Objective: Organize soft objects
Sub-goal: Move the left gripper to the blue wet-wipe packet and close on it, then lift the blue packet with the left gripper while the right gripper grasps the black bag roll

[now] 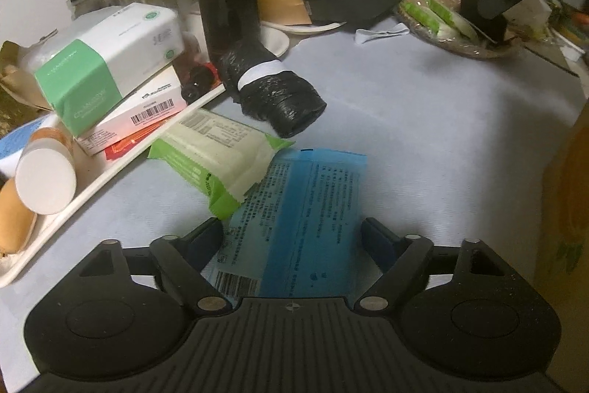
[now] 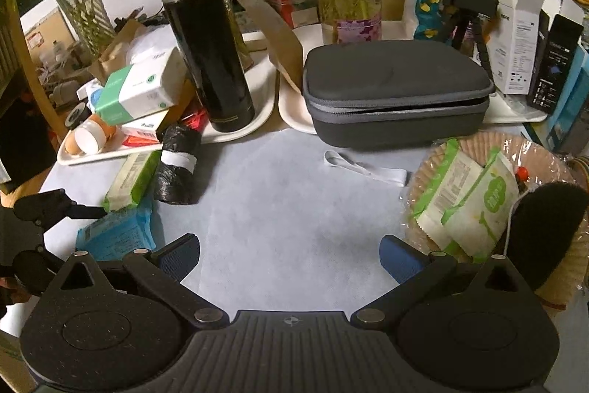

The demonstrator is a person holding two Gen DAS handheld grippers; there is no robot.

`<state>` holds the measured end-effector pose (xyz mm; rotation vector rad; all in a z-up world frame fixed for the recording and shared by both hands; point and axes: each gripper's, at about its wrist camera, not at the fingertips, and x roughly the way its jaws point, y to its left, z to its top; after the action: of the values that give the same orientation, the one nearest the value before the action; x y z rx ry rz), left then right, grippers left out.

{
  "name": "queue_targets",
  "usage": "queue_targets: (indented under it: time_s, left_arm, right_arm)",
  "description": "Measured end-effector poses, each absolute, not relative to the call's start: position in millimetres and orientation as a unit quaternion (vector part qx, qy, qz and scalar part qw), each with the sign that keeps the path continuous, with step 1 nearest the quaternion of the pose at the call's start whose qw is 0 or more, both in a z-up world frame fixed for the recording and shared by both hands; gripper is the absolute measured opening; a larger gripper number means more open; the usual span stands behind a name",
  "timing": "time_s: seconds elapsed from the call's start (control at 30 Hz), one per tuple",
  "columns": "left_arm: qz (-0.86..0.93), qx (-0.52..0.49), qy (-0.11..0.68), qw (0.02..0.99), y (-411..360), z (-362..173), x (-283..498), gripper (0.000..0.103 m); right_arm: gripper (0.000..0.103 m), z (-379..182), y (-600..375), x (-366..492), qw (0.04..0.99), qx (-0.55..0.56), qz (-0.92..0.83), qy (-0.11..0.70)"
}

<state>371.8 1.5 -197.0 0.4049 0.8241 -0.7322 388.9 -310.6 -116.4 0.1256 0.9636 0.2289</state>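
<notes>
Our left hand-held gripper (image 1: 292,238) sat wide open around the blue pack (image 1: 294,220) — next, squeeze; the right one (image 2: 291,255) was open — empty.

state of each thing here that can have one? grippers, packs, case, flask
left gripper: jaws open, either side of the blue pack
right gripper: jaws open, holding nothing
blue pack: lying flat on the table
green pack: flat, its corner overlapping the blue pack
grey case: lid slightly ajar
black flask: upright, capped
wicker basket: holds two green packs
</notes>
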Motion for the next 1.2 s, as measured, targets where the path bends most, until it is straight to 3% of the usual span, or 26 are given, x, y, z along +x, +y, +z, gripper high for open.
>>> queue_targets:
  time_s: [0.4, 1.2]
  left_arm:
    - [-0.327, 0.178, 0.392, 0.841, 11, -191, 339, 0.064]
    - [-0.137, 0.033, 0.323, 0.936, 65, -133, 296, 0.063]
  right_arm:
    - [0.103, -125, -292, 397, 0.874, 0.03, 0.142, 0.463]
    - [0.103, -137, -263, 425, 0.87, 0.006, 0.229, 0.437]
